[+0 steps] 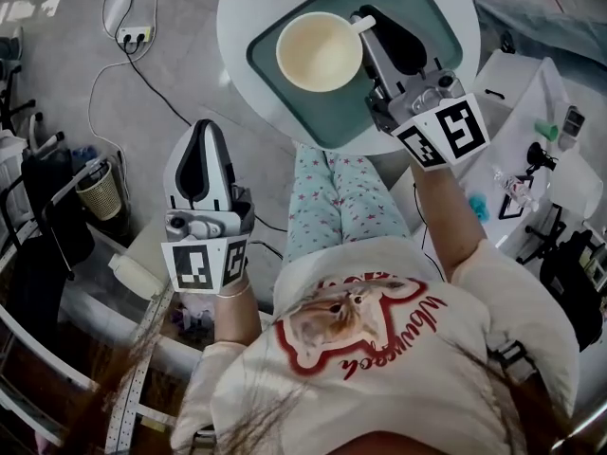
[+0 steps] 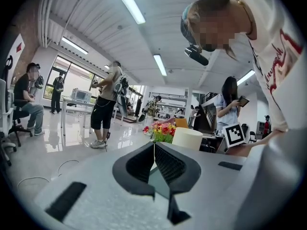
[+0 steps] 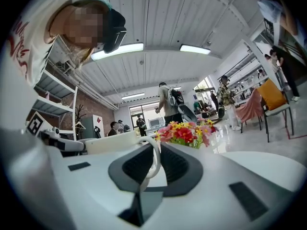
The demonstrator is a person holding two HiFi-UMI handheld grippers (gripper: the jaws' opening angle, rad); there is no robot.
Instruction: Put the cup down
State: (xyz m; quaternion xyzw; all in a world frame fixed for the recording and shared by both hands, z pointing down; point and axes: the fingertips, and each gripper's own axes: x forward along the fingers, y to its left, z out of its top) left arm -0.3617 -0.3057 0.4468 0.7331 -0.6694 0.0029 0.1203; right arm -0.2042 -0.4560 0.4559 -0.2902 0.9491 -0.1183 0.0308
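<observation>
Overhead, your right gripper (image 1: 363, 17) reaches across the round white table (image 1: 242, 8) to the cream cup (image 1: 318, 51). The cup is upright over the teal tray (image 1: 422, 8), mouth up and empty, with its handle turned toward the gripper. In the right gripper view the jaws are closed on the handle (image 3: 157, 158), the white loop pinched between the ribbed pads. Whether the cup's base bears on the tray cannot be told from above.

Your left gripper (image 1: 203, 126) is well apart from the table, over the floor beside your knee. Its own view shows the jaws together, tips meeting, nothing between them. Red and yellow flowers (image 3: 184, 133) show beyond the jaws in both gripper views.
</observation>
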